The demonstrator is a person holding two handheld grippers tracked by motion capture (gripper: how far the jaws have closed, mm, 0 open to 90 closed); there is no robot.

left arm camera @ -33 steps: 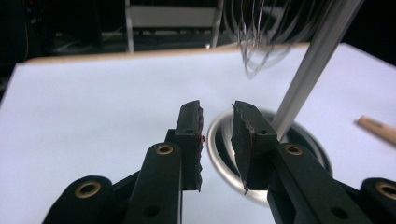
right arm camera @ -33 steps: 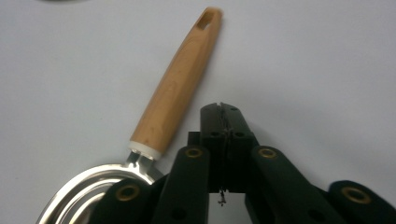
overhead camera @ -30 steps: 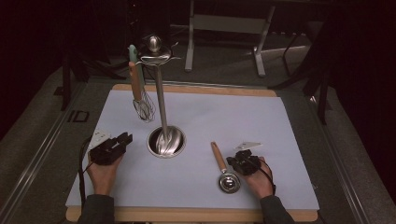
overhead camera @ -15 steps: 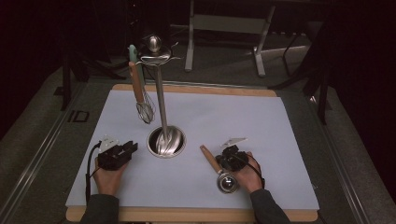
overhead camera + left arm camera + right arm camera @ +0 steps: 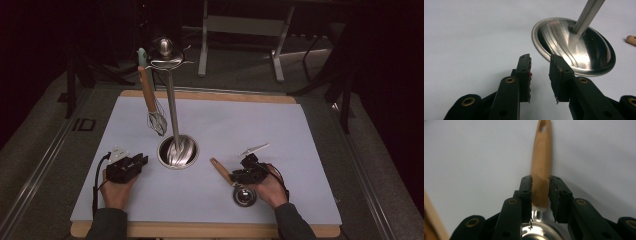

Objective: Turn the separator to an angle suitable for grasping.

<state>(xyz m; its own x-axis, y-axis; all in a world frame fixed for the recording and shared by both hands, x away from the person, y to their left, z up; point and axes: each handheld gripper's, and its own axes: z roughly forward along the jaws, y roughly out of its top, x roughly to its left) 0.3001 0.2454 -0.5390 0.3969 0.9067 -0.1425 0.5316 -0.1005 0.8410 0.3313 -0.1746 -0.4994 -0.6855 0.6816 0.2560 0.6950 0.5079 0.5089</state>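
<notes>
Right gripper (image 5: 540, 186) straddling wooden-handled strainer (image 5: 235, 182) on the mat (image 5: 300, 150).
Its jaws have just been opening; the handle lies between them, seemingly unclamped. Left gripper (image 5: 540, 66) half open, empty, beside the stand base (image 5: 586, 50).

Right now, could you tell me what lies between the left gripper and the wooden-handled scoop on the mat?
In the high view, the round steel base of the utensil stand sits between the left gripper and the scoop.
</notes>
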